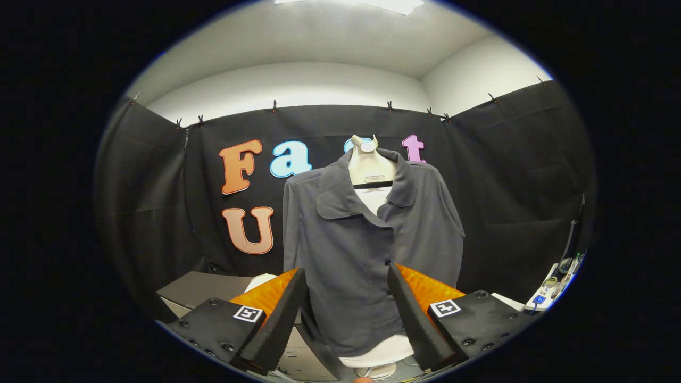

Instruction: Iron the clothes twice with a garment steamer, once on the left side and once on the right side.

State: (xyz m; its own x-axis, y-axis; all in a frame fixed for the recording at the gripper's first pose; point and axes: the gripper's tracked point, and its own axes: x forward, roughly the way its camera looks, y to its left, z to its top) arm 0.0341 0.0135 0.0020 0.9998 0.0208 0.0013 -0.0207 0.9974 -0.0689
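Note:
A dark grey collared jacket (362,250) hangs on a cream mannequin torso (371,165), straight beyond my fingers and in front of the black cloth wall. It is buttoned down the middle, and a white layer shows at the neck and under the hem. My gripper (346,276) is open, its black foam pads (282,314) spread wide with nothing between them. The jacket's lower front shows through the gap, some way off. I see no steamer in the fingers.
A grey box (199,290) sits low to the left, behind the left finger. Something white (263,279) lies beside it. A power strip with cables (548,292) lies off to the right. The mannequin's white base (380,354) stands just below the hem.

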